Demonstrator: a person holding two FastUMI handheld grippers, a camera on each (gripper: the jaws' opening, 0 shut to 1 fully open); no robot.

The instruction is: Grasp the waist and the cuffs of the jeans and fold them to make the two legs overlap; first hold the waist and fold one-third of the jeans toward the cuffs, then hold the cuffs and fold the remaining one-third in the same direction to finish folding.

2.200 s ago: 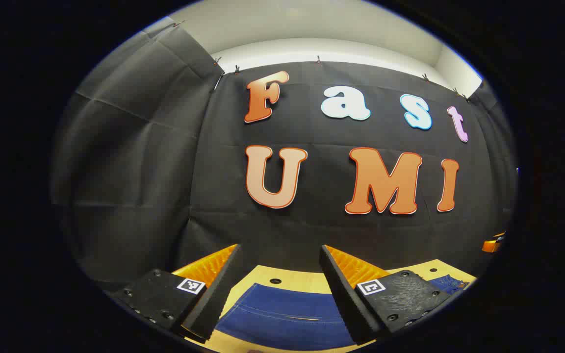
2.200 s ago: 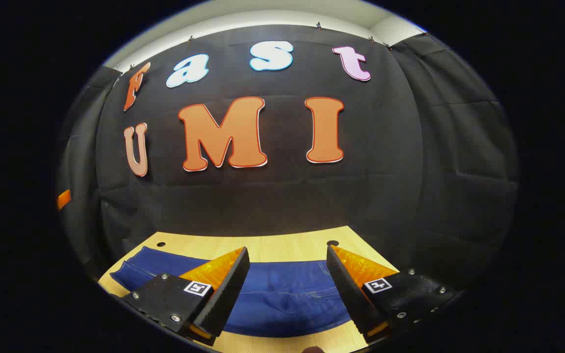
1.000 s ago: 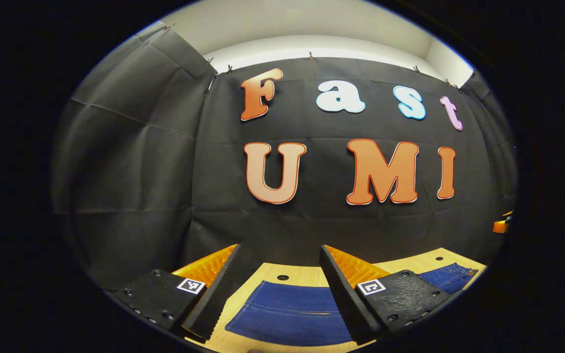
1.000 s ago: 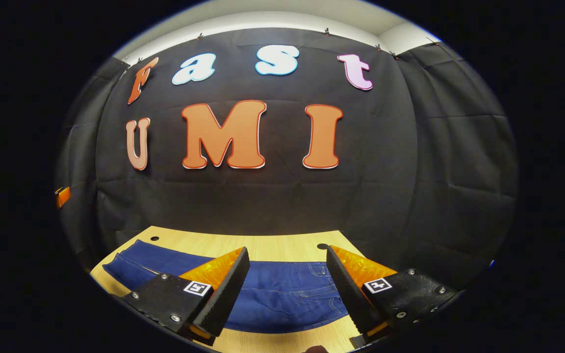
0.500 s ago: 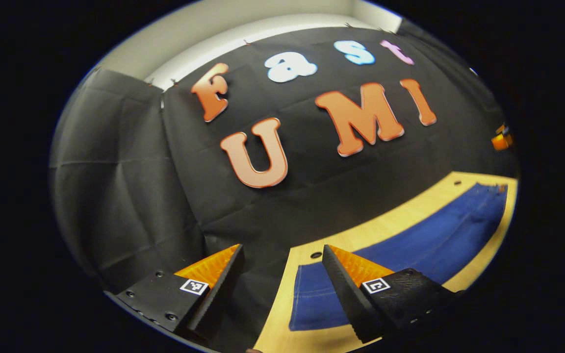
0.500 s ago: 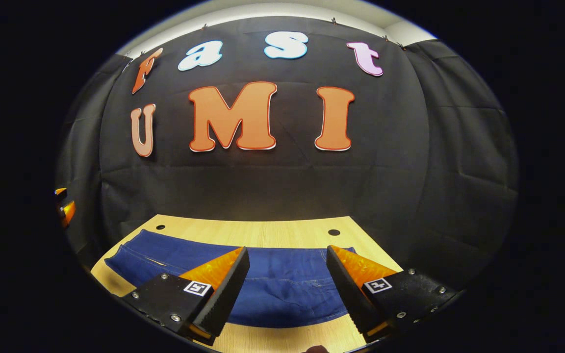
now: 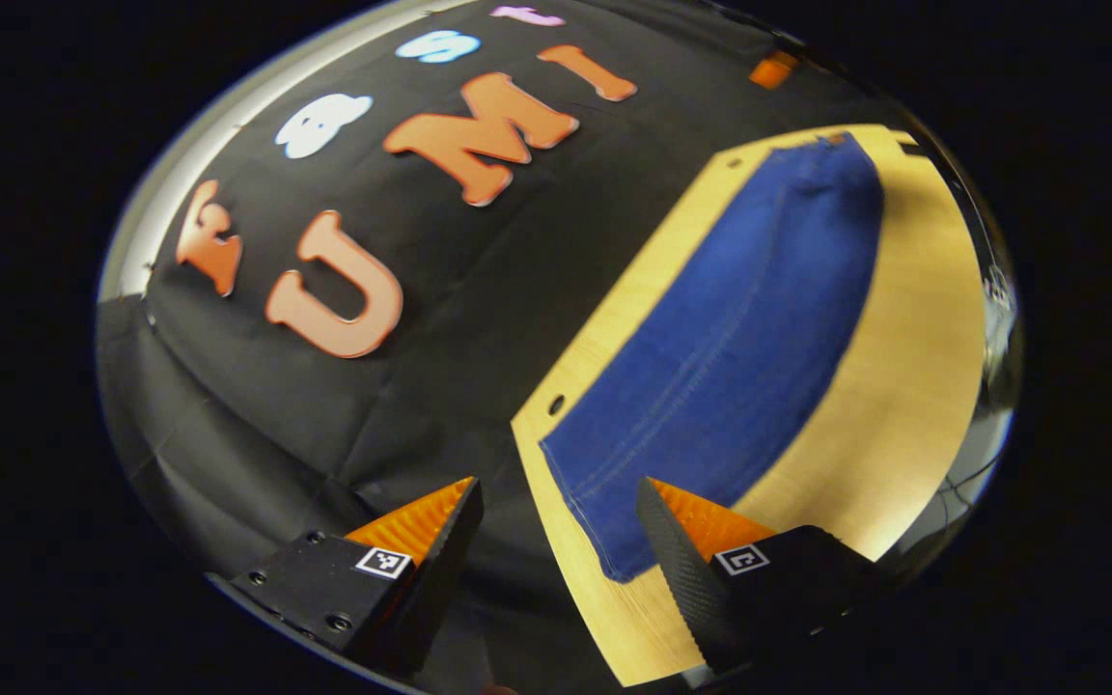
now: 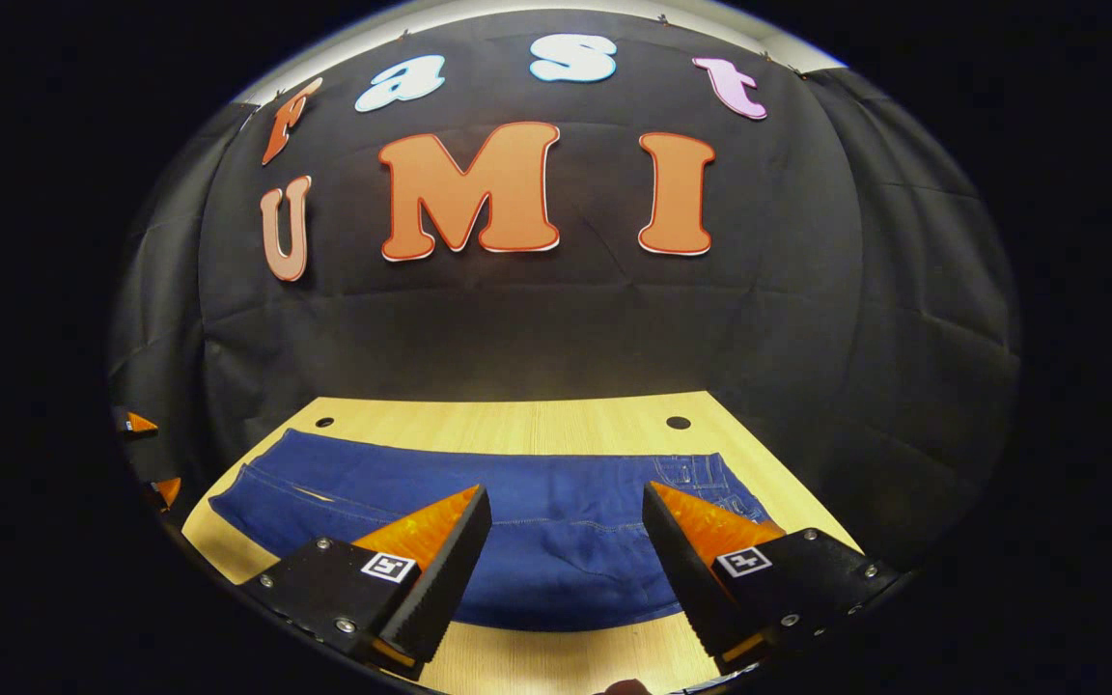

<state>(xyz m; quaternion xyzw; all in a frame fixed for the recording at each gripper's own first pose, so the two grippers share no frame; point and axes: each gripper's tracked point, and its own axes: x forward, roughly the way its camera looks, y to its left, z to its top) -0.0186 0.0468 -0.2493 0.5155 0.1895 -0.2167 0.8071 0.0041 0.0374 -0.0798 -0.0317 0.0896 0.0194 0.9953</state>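
Observation:
Blue jeans [image 7: 739,328] lie flat on the wooden table [image 7: 903,367], stretched out lengthwise. In the left gripper view the cuff end [image 7: 580,483] lies just ahead of my left gripper [image 7: 556,492], which is open and tilted, hovering at the table's end with nothing between its fingers. The waist [image 7: 836,145] is at the far end. In the right gripper view the jeans [image 8: 566,550] run across the table [image 8: 517,425], with the waist [image 8: 701,473] at the right. My right gripper [image 8: 566,497] is open above the jeans near the waist, holding nothing.
Black cloth walls close in the table at the back and sides. Small round holes [image 8: 679,422] sit near the table's back edge. An orange part of the other gripper [image 8: 136,422] shows at the left edge of the right gripper view.
My left gripper has swung and rolled toward the cuff end, so it now looks along the jeans. My right gripper has tipped down a little, showing more table. Both stay open.

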